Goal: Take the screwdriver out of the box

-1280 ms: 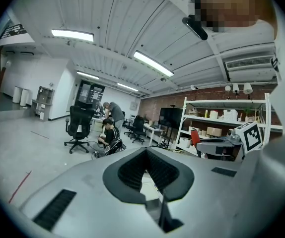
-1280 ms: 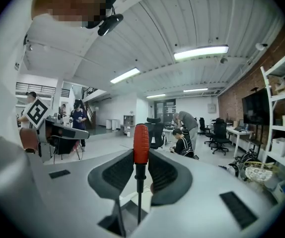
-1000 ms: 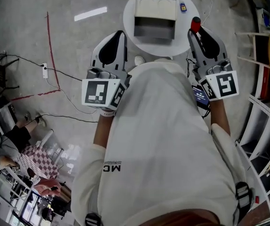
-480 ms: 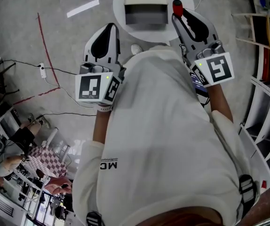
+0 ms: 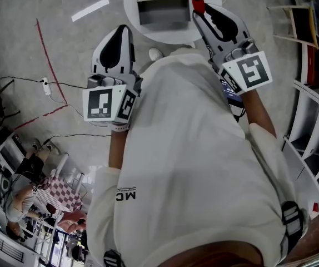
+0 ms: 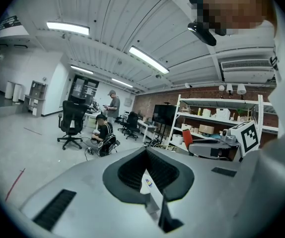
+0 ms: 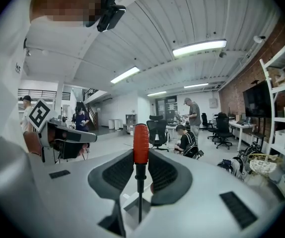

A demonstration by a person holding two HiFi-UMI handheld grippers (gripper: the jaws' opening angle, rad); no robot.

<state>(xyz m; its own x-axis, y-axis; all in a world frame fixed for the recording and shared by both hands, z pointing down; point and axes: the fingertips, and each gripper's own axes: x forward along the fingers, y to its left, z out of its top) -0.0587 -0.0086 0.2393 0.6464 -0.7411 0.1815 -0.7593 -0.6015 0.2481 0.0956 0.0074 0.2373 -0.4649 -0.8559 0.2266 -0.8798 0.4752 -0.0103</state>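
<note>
Screwdriver's out of the box, clamped in your R gripper.

Your right gripper (image 7: 140, 178) is clenched on the thin dark shaft of the red-handled screwdriver (image 7: 141, 148). The handle sticks out past the jaw tips and the shaft runs back betw. the black ribbed pads (image 7: 168, 175). From the head view the handle (image 5: 198, 3) sits over the near edge of the round white table (image 5: 133, 16), just R of the open white-and-grey box (image 5: 160, 5) standing on that table, w/ a small gap to the box wall. Your left gripper (image 6: 150, 178) is pressed closed, pads together, nothing betw. them. In the head view it's raised in front of your chest (image 5: 116, 38), short of the table and well apart from the R one (image 5: 202, 16).
</note>
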